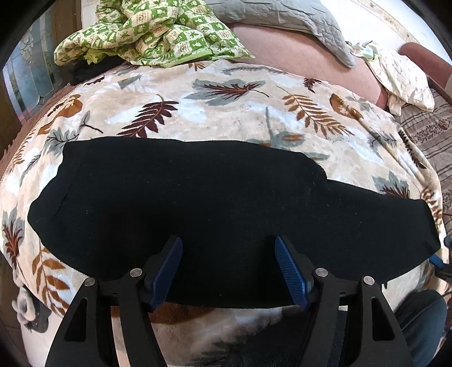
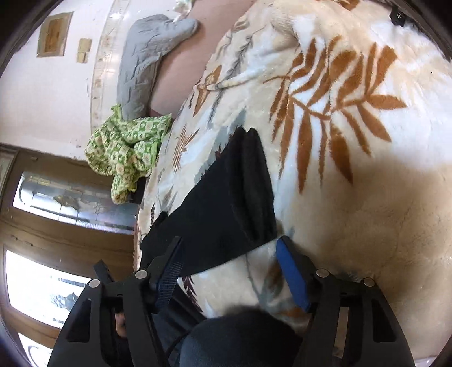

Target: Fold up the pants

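Black pants [image 1: 197, 197] lie flat as a long folded band across a leaf-print blanket [image 1: 226, 107]. My left gripper [image 1: 228, 245] stands open over their near edge, and the black cloth spans the gap between its blue pads without being pinched. The right wrist view is rolled sideways. In it one narrow end of the pants [image 2: 226, 197] reaches toward me. My right gripper [image 2: 229, 248] is open at that end. Its left finger lies over the cloth's corner and its right finger sits on the blanket [image 2: 353, 197] just beside the hem.
A crumpled green checked cloth [image 1: 147, 31] and a grey quilted pillow [image 1: 282, 17] lie at the far side of the bed, with a cream cloth [image 1: 404, 76] at the far right. A person's dark-clad knee [image 2: 240, 338] is close below the right gripper. A wooden glazed door [image 2: 56, 225] stands beyond the bed.
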